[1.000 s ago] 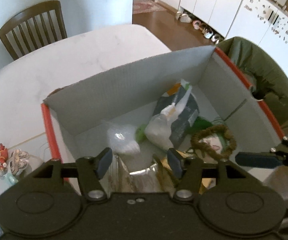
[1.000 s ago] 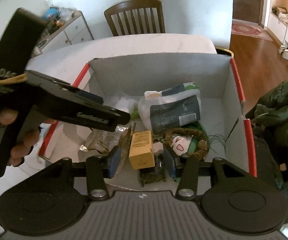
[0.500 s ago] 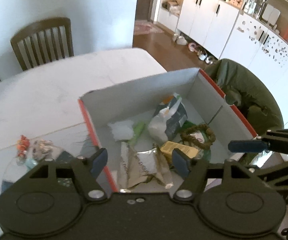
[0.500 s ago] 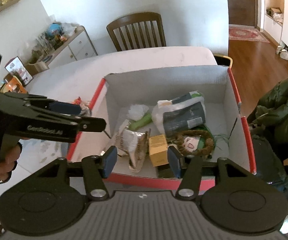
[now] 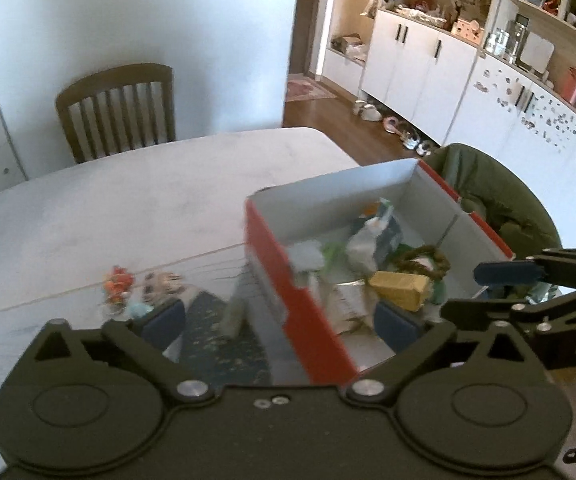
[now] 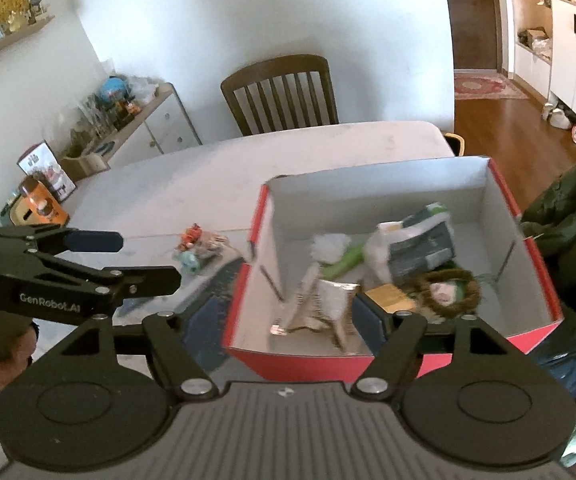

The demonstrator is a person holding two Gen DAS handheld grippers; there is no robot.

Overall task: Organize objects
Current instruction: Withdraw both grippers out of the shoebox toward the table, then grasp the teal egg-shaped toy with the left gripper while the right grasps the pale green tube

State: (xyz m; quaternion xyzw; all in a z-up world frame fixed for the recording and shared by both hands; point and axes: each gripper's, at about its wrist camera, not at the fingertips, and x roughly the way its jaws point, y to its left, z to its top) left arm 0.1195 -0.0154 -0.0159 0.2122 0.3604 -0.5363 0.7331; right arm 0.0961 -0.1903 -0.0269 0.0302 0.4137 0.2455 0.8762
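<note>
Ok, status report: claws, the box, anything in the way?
Left claw open, empty. Right claw open, empty. Red box on table, holds packets. Small toys loose beside it. Nothing blocking.

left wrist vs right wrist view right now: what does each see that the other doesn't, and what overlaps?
Left wrist only: the white cabinet wall with cluttered shelves, and the right gripper entering from the right, open and empty.

Right wrist only: the sideboard with knick-knacks, a wall shelf, the orange container, and the left gripper entering from the left, open and empty.

Both: the red box holding the yellow carton and wreath, small toys on the table, and the wooden chair.
</note>
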